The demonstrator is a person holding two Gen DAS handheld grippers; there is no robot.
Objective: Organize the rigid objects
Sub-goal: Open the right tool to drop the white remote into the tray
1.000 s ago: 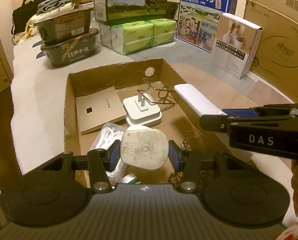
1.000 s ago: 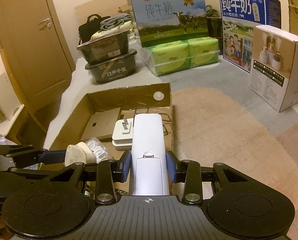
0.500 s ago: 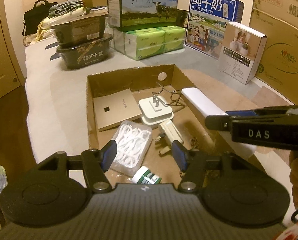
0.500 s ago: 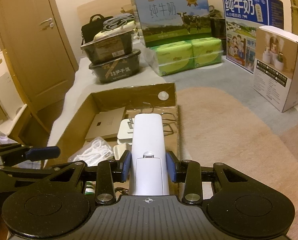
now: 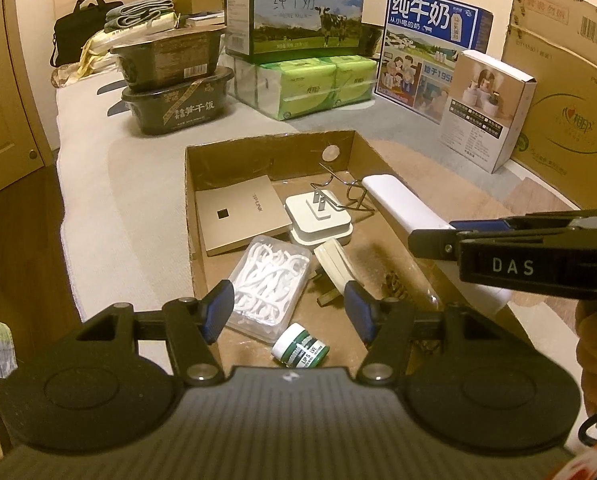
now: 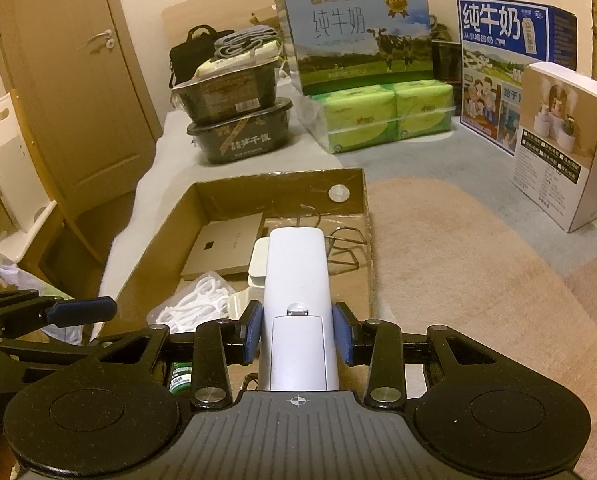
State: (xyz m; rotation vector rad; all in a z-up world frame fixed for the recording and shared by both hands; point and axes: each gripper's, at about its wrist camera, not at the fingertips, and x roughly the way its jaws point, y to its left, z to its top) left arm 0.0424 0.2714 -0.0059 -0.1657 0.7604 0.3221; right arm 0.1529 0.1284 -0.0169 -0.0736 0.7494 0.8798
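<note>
Two grippers: left gripper [image 5: 286,306] spread, empty; right gripper [image 6: 297,338] pinching white remote [image 6: 296,300], hiding box [image 6: 276,188] contents.

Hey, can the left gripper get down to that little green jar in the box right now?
Probably yes: the left gripper is open and empty, and the green jar lies uncovered just beneath it.

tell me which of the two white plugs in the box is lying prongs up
The square white adapter beside the gold TP-Link box: its prongs point up. The cream plug nearer the left gripper lies tipped on its edge.
</note>
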